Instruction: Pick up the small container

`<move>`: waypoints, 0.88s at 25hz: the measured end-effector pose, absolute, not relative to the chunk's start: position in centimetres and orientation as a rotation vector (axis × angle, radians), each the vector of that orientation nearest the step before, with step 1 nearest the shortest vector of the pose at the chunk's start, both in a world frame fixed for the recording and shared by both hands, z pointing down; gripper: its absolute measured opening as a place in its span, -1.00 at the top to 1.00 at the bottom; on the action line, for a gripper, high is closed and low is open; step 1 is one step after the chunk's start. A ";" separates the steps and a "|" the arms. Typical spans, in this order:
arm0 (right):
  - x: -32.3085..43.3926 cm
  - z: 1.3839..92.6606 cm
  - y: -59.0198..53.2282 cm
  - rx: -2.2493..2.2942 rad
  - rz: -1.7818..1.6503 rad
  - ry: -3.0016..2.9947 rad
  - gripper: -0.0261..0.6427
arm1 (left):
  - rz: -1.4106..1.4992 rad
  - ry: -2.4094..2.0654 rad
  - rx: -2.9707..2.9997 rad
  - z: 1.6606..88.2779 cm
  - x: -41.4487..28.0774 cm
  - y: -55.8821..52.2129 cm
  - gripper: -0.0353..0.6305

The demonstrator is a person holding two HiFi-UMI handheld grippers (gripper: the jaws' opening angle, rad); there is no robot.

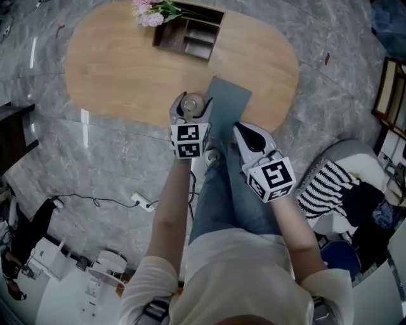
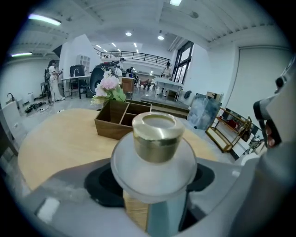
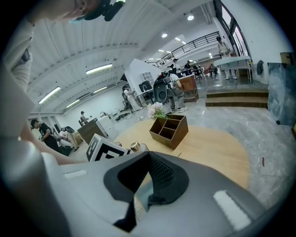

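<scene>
Close in by the knees, got the right gripper point(image 1: 241, 131) parked shut with nothing in it, presumably to leave the other one room. Just left and a bit farther, seeing the left gripper point(image 1: 189, 109) clamped wide on the small container point(image 2: 156, 159), a round frosted jar with a shiny gold cap, pinched at the fat belly, probably for a surer hold, above the left edge of the flat teal mat point(image 1: 231, 101). Farther back on the smooth oval wood table point(image 1: 120, 70), spotting a dark compartment box point(image 1: 190, 35) with pink flowers point(image 1: 149, 13).

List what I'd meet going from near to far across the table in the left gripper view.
small container with its gold cap → wooden organizer box → pink flowers
</scene>
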State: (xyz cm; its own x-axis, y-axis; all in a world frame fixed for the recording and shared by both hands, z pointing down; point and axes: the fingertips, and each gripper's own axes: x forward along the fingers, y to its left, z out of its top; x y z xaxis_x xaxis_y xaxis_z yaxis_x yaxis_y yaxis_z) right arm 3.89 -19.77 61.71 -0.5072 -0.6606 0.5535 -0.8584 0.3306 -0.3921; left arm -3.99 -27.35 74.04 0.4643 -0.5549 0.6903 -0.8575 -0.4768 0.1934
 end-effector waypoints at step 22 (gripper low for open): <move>1.0 50.7 -7.4 1.476 0.789 -2.368 0.92 | 0.622 -1.169 2.244 60.0 -7.4 -13.4 -0.15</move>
